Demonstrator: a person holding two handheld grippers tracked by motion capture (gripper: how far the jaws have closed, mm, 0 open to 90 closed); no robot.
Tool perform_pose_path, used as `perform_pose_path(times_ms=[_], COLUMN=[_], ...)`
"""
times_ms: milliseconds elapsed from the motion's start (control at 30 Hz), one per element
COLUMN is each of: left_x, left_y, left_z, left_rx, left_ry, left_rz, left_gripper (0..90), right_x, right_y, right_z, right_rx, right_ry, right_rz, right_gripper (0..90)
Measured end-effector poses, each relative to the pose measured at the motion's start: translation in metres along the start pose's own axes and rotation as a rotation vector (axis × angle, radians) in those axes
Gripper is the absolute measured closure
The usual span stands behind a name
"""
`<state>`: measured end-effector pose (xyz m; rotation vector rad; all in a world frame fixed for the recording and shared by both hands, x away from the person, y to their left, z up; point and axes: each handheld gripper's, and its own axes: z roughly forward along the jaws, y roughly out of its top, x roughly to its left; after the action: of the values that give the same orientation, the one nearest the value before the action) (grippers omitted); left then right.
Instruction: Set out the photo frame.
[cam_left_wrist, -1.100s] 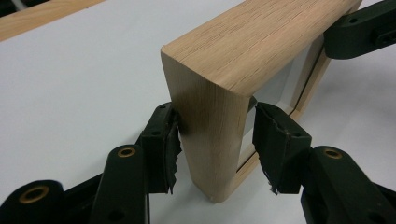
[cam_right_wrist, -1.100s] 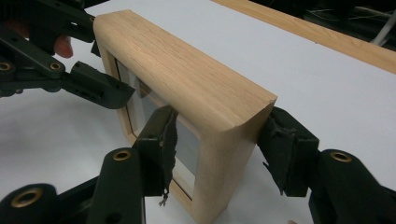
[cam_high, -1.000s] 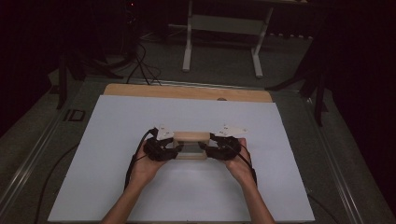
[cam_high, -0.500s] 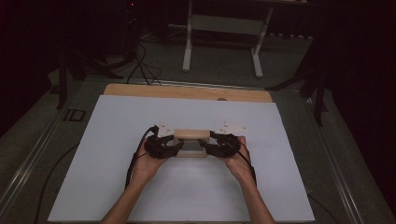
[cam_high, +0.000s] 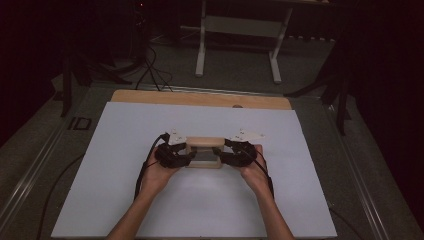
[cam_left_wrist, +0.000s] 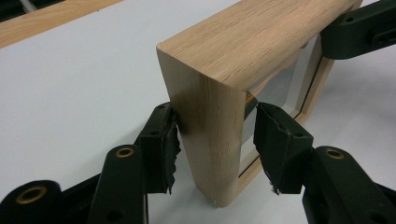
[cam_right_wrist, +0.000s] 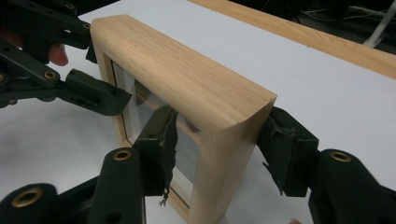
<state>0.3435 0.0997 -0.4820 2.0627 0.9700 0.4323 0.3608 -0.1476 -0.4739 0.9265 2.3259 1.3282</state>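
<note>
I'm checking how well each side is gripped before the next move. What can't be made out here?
- High view: the jaws' contact with the wooden frame is too small, under the hands.
- Left gripper view: the frame hides its far side and its glass.
- Right gripper view: the right pad sits behind the frame's corner, so contact there is unclear.

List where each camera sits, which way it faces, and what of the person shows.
High view: above the person's side, looking forward and down on the table; forearms, both hands and grippers flank the wooden frame.
Left gripper view: rides the left gripper, facing one frame end.
Right gripper view: rides the right gripper, facing the other end; a fingertip shows.
Shared: the frame.
</note>
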Motion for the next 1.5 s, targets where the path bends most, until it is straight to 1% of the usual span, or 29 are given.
perform_pose_path(times_ms=[133,233,533,667,833,1033,1167,1267,1333,1500], left_x=[0.003,0.004,0.008,0.011,0.014,0.017,0.016,0.014,0.013,0.011], left_y=[0.001,0.002,0.003,0.004,0.006,0.006,0.006,0.006,0.006,0.007], left_z=[0.001,0.003,0.006,0.007,0.009,0.01,0.01,0.012,0.012,0.011], left_rx=[0.004,0.002,0.005,0.011,0.023,0.017,0.017,0.016,0.016,0.012], left_ry=[-0.005,-0.011,-0.02,-0.03,-0.038,-0.052,-0.052,-0.047,-0.042,-0.036], left_rz=[-0.004,-0.014,-0.028,-0.039,-0.032,-0.039,-0.042,-0.046,-0.041,-0.046], left_gripper=[50.4,50.3,50.1,50.1,50.1,50.2,49.5,46.5,44.1,42.6], right_x=[-0.002,-0.004,-0.007,-0.008,-0.01,-0.011,-0.011,-0.011,-0.011,-0.012], right_y=[0.0,0.001,0.0,0.0,-0.001,-0.001,-0.001,-0.001,0.0,0.0], right_z=[0.002,0.004,0.009,0.011,0.013,0.014,0.014,0.013,0.012,0.009], right_rx=[-0.004,-0.004,0.013,0.018,0.023,0.03,0.031,0.027,0.025,0.028], right_ry=[0.002,0.003,0.001,-0.003,-0.004,-0.004,-0.003,0.003,0.003,0.003], right_rz=[0.016,0.022,0.038,0.045,0.052,0.057,0.056,0.054,0.051,0.055], right_gripper=[47.1,47.0,46.8,47.1,47.6,47.7,47.5,44.7,42.2,38.0])
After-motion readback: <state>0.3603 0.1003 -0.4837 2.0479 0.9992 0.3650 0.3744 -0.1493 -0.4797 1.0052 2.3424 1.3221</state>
